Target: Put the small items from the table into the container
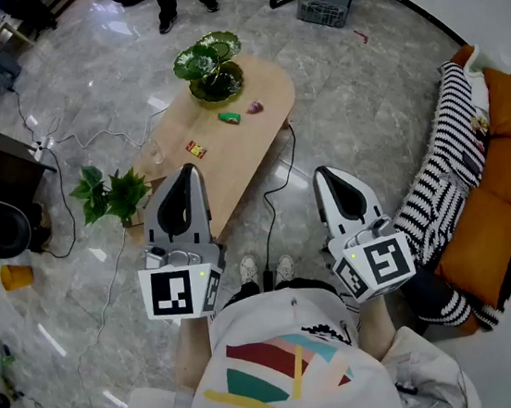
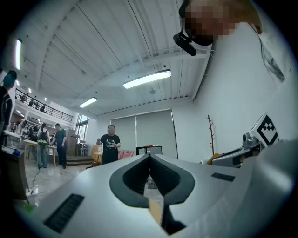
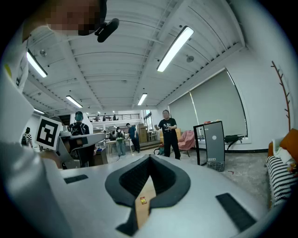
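The green leaf-shaped glass dish (image 1: 209, 64) is sitting at the far end of the pale wooden oval counter (image 1: 232, 169); what is lying in it I cannot tell. Beside it on the wood are lying a small green item (image 1: 229, 117), a small purple item (image 1: 255, 107) and, nearer, a small red-and-yellow packet (image 1: 195, 148). The left gripper (image 1: 188, 170) and the right gripper (image 1: 320, 173) are hovering level at the counter's near end, jaws pressed fully together, gripping nothing. The right gripper view is catching that packet under its jaws; both gripper views are showing a person in a black T-shirt (image 3: 167, 130), only legs in the head view. A potted green plant (image 1: 110, 194) is standing on the floor at the left, a black cable (image 1: 277, 186) trailing by the near end.
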The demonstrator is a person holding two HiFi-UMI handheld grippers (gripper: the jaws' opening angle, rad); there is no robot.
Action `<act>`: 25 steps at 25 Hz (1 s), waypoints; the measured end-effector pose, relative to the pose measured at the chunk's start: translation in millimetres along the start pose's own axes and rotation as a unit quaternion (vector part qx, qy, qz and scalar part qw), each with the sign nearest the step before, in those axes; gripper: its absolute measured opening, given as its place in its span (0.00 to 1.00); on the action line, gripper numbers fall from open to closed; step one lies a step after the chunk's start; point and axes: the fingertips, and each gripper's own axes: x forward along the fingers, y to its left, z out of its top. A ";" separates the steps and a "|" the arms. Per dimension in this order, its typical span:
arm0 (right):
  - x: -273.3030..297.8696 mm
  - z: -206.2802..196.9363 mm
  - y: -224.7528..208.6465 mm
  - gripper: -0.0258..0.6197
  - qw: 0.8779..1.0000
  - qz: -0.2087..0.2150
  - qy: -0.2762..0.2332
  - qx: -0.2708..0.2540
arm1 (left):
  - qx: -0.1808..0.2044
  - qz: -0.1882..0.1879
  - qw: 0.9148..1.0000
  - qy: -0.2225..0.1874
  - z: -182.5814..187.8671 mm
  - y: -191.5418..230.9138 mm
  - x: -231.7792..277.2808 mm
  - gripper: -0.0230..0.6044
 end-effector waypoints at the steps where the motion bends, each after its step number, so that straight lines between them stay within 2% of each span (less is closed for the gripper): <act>1: -1.8 0.3 -3.4 0.06 1.000 0.001 -0.001 -0.001 | 0.001 0.001 1.000 0.000 -0.4 -3.1 2.2 0.05; 5: -3.5 3.9 -14.2 0.06 1.000 0.017 -0.010 -0.007 | 0.007 0.009 1.000 -0.001 -1.9 -14.2 12.0 0.05; 14: 7.2 7.5 -27.6 0.06 0.995 0.081 -0.051 0.000 | 0.007 0.019 1.000 0.005 -13.6 -37.5 22.9 0.05; 20: 43.6 -5.5 -46.8 0.06 0.996 0.080 -0.030 0.007 | -0.003 0.033 0.999 -0.001 -30.3 -15.1 60.6 0.05; 25: 105.7 -6.1 -71.9 0.09 0.996 0.083 -0.014 0.017 | -0.009 0.048 0.999 -0.005 -45.8 32.0 116.7 0.05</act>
